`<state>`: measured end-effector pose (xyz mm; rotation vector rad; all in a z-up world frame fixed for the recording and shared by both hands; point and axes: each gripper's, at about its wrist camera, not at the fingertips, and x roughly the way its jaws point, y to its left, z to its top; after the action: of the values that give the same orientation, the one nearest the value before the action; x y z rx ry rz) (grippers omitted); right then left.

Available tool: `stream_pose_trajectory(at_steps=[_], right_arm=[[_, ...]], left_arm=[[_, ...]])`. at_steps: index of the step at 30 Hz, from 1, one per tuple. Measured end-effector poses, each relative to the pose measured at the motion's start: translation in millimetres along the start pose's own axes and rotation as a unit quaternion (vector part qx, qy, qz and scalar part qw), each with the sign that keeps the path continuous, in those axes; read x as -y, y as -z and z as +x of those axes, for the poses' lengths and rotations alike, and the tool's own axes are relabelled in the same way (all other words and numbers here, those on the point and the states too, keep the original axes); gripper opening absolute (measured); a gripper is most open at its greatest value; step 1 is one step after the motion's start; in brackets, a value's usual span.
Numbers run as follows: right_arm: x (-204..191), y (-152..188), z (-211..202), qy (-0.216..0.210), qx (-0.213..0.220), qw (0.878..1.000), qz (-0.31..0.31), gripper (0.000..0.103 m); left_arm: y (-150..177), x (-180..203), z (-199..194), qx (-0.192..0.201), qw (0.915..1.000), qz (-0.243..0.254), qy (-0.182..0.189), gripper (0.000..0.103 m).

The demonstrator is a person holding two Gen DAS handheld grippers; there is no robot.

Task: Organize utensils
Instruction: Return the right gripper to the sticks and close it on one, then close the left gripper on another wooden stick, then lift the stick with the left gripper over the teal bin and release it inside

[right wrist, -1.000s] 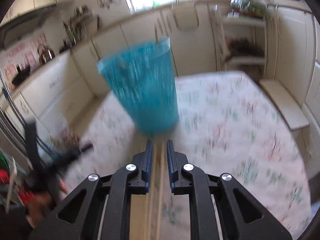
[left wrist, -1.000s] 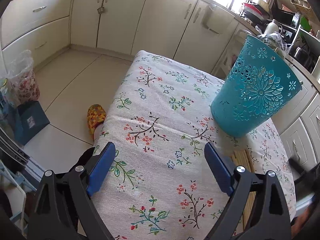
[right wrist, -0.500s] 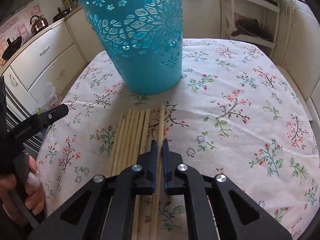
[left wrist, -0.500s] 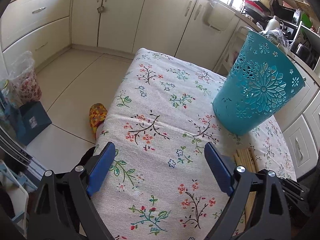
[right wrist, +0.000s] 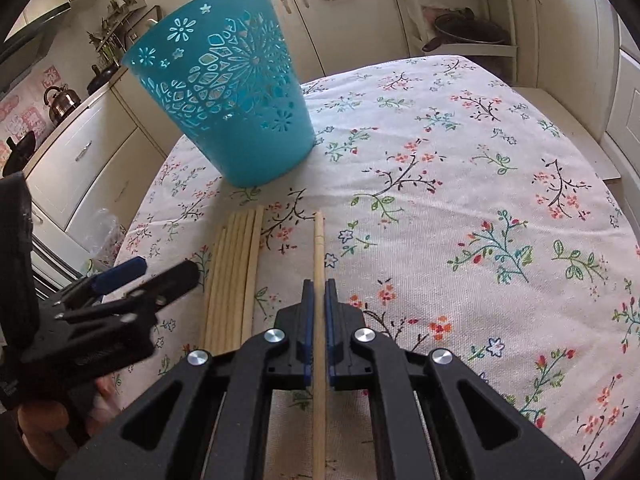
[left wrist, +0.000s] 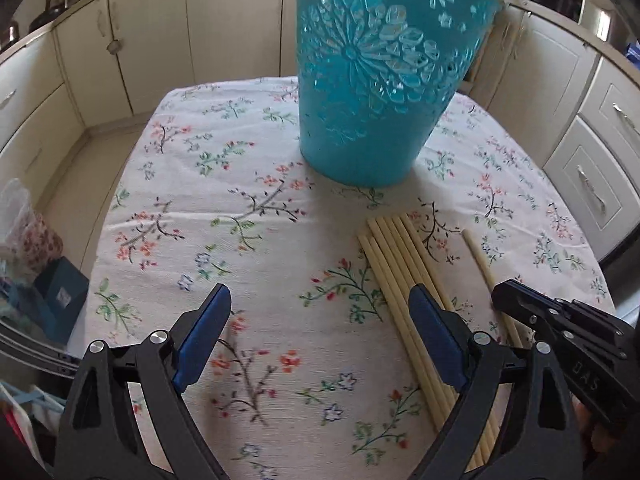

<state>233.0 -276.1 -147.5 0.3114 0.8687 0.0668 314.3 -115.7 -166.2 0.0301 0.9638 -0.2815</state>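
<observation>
Right now the right gripper [right wrist: 319, 292] has its fingers [right wrist: 306, 312] pinched tight on a single chopstick [right wrist: 318, 248], which lies apart from the others, just to their right, with its far tip pointing toward the teal basket [right wrist: 224, 92]. That basket stands upright on the far side of the tabletop [right wrist: 480, 184], which is covered by a floral cloth. The bundle of chopsticks [right wrist: 236, 276] lies flat, side by side, near the basket's base but not touching it. The left gripper [left wrist: 316, 340] hovers over the near part of the cloth with its blue-padded fingers [left wrist: 202, 336] spread wide and nothing between them; its right finger sits above the near end of the bundle. Cream cabinets [left wrist: 240, 20] line the far wall.
</observation>
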Motion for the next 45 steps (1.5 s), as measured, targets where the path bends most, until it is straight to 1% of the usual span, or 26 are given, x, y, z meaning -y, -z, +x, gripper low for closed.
stream_pose_trajectory(at_steps=[1, 4, 8, 11, 13, 17, 20, 21, 22, 23, 25, 26, 27, 28, 29, 31, 33, 34, 35, 37, 41, 43, 45], right_arm=[[0, 0, 0, 0.0, 0.0, 1.0, 0.0, 0.006], [3, 1, -2, -0.008, -0.002, 1.0, 0.004, 0.006], [5, 1, -2, -0.013, -0.004, 1.0, 0.008, 0.006], [6, 1, -3, -0.016, -0.006, 1.0, 0.012, 0.006], [7, 2, -3, -0.016, -0.007, 1.0, 0.012, 0.006], [5, 2, -4, -0.014, -0.007, 1.0, 0.009, 0.006], [5, 1, -4, -0.01, -0.007, 1.0, 0.004, 0.006], [4, 1, -3, -0.008, -0.006, 1.0, 0.001, 0.006], [3, 0, -2, -0.007, -0.006, 1.0, -0.002, 0.006], [2, -1, -1, -0.005, -0.005, 1.0, -0.003, 0.007], [1, -3, 1, -0.003, -0.005, 1.0, -0.005, 0.007], [0, -5, 3, -0.001, -0.005, 1.0, -0.006, 0.007], [0, -8, 4, 0.0, -0.006, 1.0, -0.009, 0.007], [0, -8, 4, 0.0, -0.006, 1.0, -0.009, 0.007], [-1, -8, 5, 0.002, -0.007, 1.0, -0.011, 0.007], [-3, -12, 7, 0.003, -0.01, 1.0, -0.016, 0.007], [-5, -17, 11, 0.007, -0.016, 0.999, -0.029, 0.007], [-5, -18, 12, 0.007, -0.017, 0.999, -0.031, 0.007], [-6, -19, 13, 0.007, -0.017, 0.999, -0.032, 0.007], [-5, -19, 13, 0.005, -0.016, 0.999, -0.032, 0.007], [-3, -17, 12, 0.0, -0.013, 0.999, -0.032, 0.007], [-3, -17, 12, -0.001, -0.012, 0.999, -0.03, 0.007], [-2, -17, 11, -0.002, -0.011, 0.999, -0.03, 0.007]], left_arm=[[0, 1, 3, -0.007, 0.9999, -0.005, -0.007, 0.086], [3, 8, 3, -0.005, 0.9996, 0.007, -0.027, 0.086], [4, 5, 2, -0.01, 0.9994, 0.003, -0.034, 0.086], [7, 5, 0, -0.013, 0.9987, 0.007, -0.048, 0.086], [9, 3, 0, -0.013, 0.9988, 0.007, -0.047, 0.086], [7, 9, 3, -0.014, 0.998, 0.02, -0.058, 0.085], [3, 13, 5, -0.01, 0.9984, 0.026, -0.049, 0.074], [1, 15, 5, -0.008, 0.9984, 0.032, -0.045, 0.067], [-1, 17, 6, -0.005, 0.9984, 0.039, -0.04, 0.058], [-2, 19, 6, -0.002, 0.9983, 0.048, -0.032, 0.052], [-5, 22, 7, 0.002, 0.9978, 0.064, -0.018, 0.03], [-7, 24, 7, -0.001, 0.9972, 0.074, -0.011, 0.025], [-9, 25, 8, -0.006, 0.9966, 0.082, 0.001, 0.013], [-11, 24, 8, -0.015, 0.996, 0.087, 0.015, 0.01], [-13, 25, 10, -0.02, 0.9955, 0.091, 0.019, 0.01], [-18, 26, 11, -0.039, 0.9937, 0.104, 0.017, 0.012], [-25, 25, 15, -0.059, 0.993, 0.102, 0.011, 0.012], [-26, 26, 16, -0.062, 0.9925, 0.104, 0.011, 0.011], [-28, 28, 17, -0.062, 0.9915, 0.114, 0.01, 0.01], [-28, 29, 18, -0.061, 0.99, 0.126, 0.015, 0.005], [-27, 25, 13, -0.063, 0.9898, 0.124, 0.029, 0.004], [-25, 22, 0, -0.049, 0.9903, 0.125, 0.037, 0.004], [-25, 17, -20, -0.027, 0.9904, 0.122, 0.06, 0.004]])
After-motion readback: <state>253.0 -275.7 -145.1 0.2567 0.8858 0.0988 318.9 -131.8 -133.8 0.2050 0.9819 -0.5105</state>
